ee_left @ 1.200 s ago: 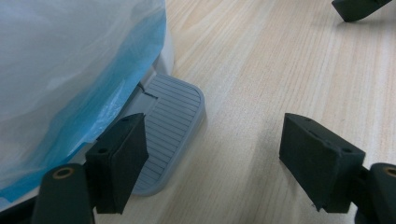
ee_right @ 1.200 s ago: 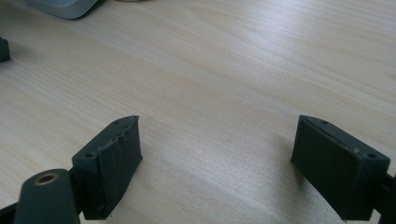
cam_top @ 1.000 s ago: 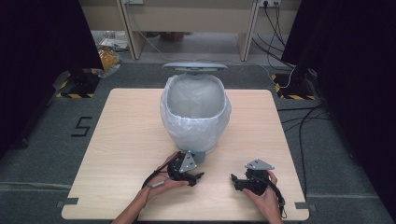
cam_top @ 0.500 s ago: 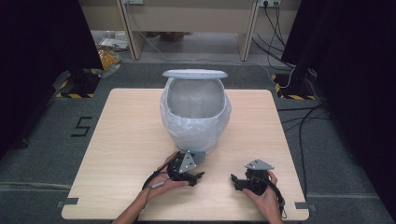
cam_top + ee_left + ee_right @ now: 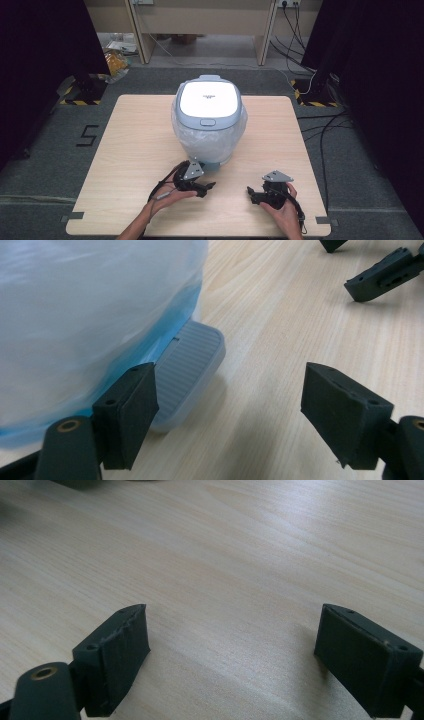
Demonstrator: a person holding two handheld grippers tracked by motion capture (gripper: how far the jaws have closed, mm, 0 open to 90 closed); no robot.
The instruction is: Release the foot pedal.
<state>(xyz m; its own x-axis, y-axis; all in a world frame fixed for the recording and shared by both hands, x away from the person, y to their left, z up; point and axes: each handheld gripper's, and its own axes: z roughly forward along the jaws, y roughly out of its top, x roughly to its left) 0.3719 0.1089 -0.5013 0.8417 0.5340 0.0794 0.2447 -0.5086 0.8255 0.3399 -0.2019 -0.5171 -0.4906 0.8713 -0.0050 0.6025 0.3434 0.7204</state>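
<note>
**Pedal bin with its lid down, both grippers waiting in front**

A pale grey pedal bin (image 5: 208, 125) stands upright near the middle of the wooden table (image 5: 130, 150), a little toward the far edge. Its white lid (image 5: 208, 98) lies flat and closed, and a thin plastic liner (image 5: 195, 142) is draped down over the outside of the body. A ribbed grey foot pedal (image 5: 187, 372) juts out at the base on the person's side.

I'd guess the bin is light, hollow and stiff, so a hard sideways push could slide it on the smooth wood. The liner looks soft and slippery and would give poor purchase. The pedal seems the sensible place to work: ribbed, firm, meant to be pressed down. The small catch on the lid's front edge is another option.

The left gripper (image 5: 196, 183) rests just in front of the pedal, jaws spread wide and holding nothing; one jaw sits close beside the pedal. The right gripper (image 5: 260, 192) lies well apart to the right, jaws likewise wide and empty over bare wood.
</note>
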